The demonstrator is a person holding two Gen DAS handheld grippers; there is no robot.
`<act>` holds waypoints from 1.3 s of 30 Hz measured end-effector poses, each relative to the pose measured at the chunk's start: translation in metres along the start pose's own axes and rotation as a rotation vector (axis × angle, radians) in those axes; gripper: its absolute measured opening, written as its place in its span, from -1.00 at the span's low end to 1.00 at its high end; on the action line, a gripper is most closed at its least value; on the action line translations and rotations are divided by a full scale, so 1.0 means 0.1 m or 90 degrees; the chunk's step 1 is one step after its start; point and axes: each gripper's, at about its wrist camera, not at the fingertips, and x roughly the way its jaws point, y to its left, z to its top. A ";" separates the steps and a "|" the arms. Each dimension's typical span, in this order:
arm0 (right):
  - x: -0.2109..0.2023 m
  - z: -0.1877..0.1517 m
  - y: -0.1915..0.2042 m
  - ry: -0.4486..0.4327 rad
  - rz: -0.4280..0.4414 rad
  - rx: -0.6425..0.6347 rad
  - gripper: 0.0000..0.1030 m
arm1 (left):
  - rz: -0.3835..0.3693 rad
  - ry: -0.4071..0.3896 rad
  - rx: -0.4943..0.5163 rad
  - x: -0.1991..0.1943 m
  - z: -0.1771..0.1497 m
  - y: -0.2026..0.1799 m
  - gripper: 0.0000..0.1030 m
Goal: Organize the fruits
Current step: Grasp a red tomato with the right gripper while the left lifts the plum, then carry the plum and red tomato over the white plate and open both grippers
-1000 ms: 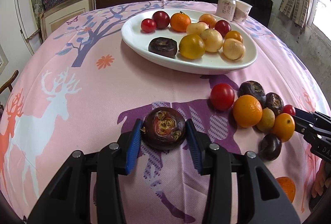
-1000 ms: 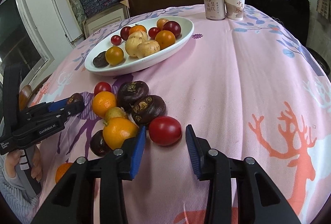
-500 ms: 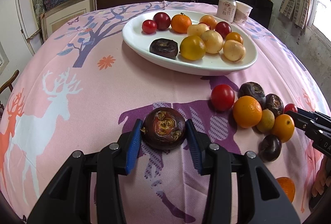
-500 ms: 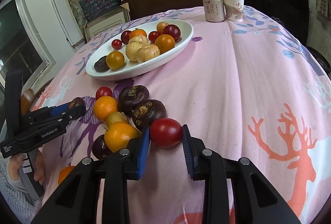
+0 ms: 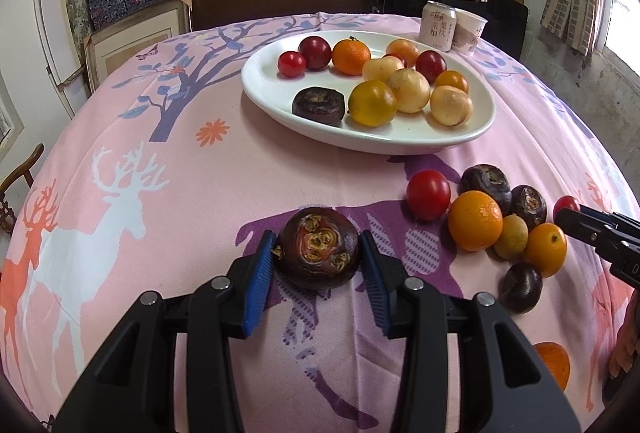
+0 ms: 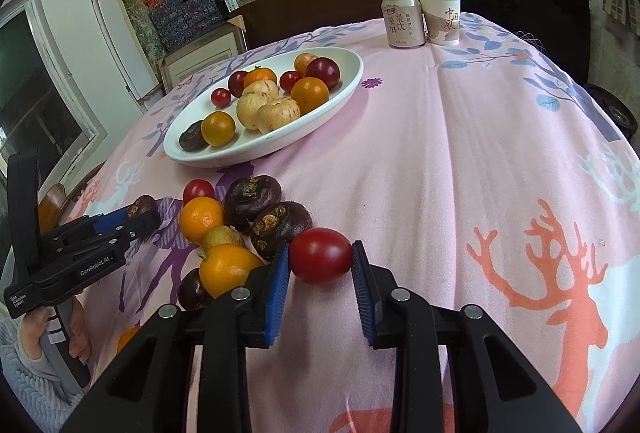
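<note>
Soft daylight fills both views, evenly bright. In the left wrist view a window (image 5: 624, 9) to the right of the white plate (image 5: 280, 101) burns out to pure white. Fruits on that plate cast only faint, short shadows. Focus is sharp around the plate; the fisheye bends the tablecloth (image 6: 460, 173) into a dome, and black vignette fills every corner.

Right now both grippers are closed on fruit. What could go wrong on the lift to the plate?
1. The right gripper pinches a smooth red tomato at the pad tips only; it may slip out or bruise.
2. That tomato sits against a dark water chestnut in the loose pile; lifting may set neighbours rolling.
3. The left gripper holds a dark water chestnut, also near the tips. The white plate is crowded, so a drop could knock fruit.
</note>
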 end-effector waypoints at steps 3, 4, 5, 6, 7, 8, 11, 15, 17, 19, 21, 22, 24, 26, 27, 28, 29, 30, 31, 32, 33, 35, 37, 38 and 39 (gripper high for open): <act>-0.02 0.00 -0.01 -0.007 0.000 0.003 -0.39 | 0.003 -0.005 0.001 -0.02 -0.01 0.00 -0.19; -0.03 0.01 -0.02 -0.009 0.000 0.004 -0.39 | 0.004 -0.007 0.001 -0.03 -0.01 -0.01 -0.19; -0.04 0.01 -0.02 -0.012 0.001 0.005 -0.39 | 0.005 -0.009 0.002 -0.03 -0.01 -0.01 -0.19; -0.05 0.01 -0.02 -0.014 0.001 0.006 -0.39 | 0.007 -0.011 0.003 -0.04 -0.01 -0.01 -0.19; -0.05 0.01 -0.02 -0.017 0.001 0.006 -0.39 | 0.007 -0.013 0.004 -0.05 -0.01 -0.01 -0.19; -0.06 0.01 -0.02 -0.019 0.002 0.006 -0.39 | 0.009 -0.015 0.005 -0.05 -0.01 -0.02 -0.19; -0.09 0.02 -0.03 -0.028 0.005 0.006 -0.39 | 0.012 -0.023 0.006 -0.08 -0.01 -0.02 -0.19; -0.14 0.03 -0.03 -0.044 0.013 0.007 -0.39 | 0.016 -0.039 0.004 -0.14 0.00 -0.02 -0.19; -0.17 0.04 -0.03 -0.052 0.019 0.010 -0.39 | 0.019 -0.051 0.002 -0.19 0.02 -0.01 -0.19; -0.20 0.05 -0.04 -0.055 0.033 0.018 -0.39 | 0.026 -0.070 -0.003 -0.27 0.06 -0.01 -0.19; -0.23 0.08 -0.04 -0.057 0.052 0.028 -0.39 | 0.026 -0.085 -0.007 -0.33 0.13 0.01 -0.19; -0.24 0.12 -0.04 -0.056 0.067 0.032 -0.39 | 0.028 -0.089 -0.005 -0.35 0.18 0.00 -0.19; -0.25 0.23 0.02 -0.055 0.077 0.026 -0.39 | 0.033 -0.095 0.003 -0.36 0.32 -0.02 -0.19; -0.28 0.38 0.12 -0.064 0.073 0.006 -0.39 | 0.036 -0.102 0.007 -0.34 0.47 -0.04 -0.19; -0.29 0.45 0.17 -0.070 0.074 -0.001 -0.39 | 0.036 -0.106 0.009 -0.33 0.54 -0.06 -0.19; -0.31 0.53 0.21 -0.076 0.076 -0.007 -0.39 | 0.039 -0.112 0.012 -0.32 0.61 -0.08 -0.19; -0.31 0.62 0.26 -0.083 0.079 -0.013 -0.39 | 0.042 -0.115 0.013 -0.30 0.66 -0.09 -0.19; -0.31 0.69 0.31 -0.088 0.082 -0.020 -0.39 | 0.044 -0.120 0.012 -0.27 0.73 -0.10 -0.19; -0.29 0.76 0.36 -0.094 0.083 -0.028 -0.39 | 0.044 -0.122 0.012 -0.24 0.78 -0.11 -0.19; -0.27 0.82 0.39 -0.098 0.083 -0.034 -0.39 | 0.043 -0.123 0.011 -0.20 0.83 -0.11 -0.19; -0.23 0.87 0.43 -0.101 0.080 -0.041 -0.39 | 0.045 -0.122 0.010 -0.15 0.89 -0.11 -0.19; -0.11 0.96 0.49 -0.098 0.075 -0.053 -0.39 | 0.050 -0.119 0.010 -0.04 0.98 -0.12 -0.19; 0.02 1.02 0.53 -0.088 0.077 -0.054 -0.39 | 0.051 -0.114 0.007 0.07 1.07 -0.10 -0.19; 0.10 1.05 0.54 -0.083 0.076 -0.057 -0.39 | 0.050 -0.112 0.005 0.13 1.11 -0.09 -0.19; 0.15 1.07 0.54 -0.080 0.073 -0.060 -0.39 | 0.050 -0.109 0.006 0.19 1.14 -0.09 -0.19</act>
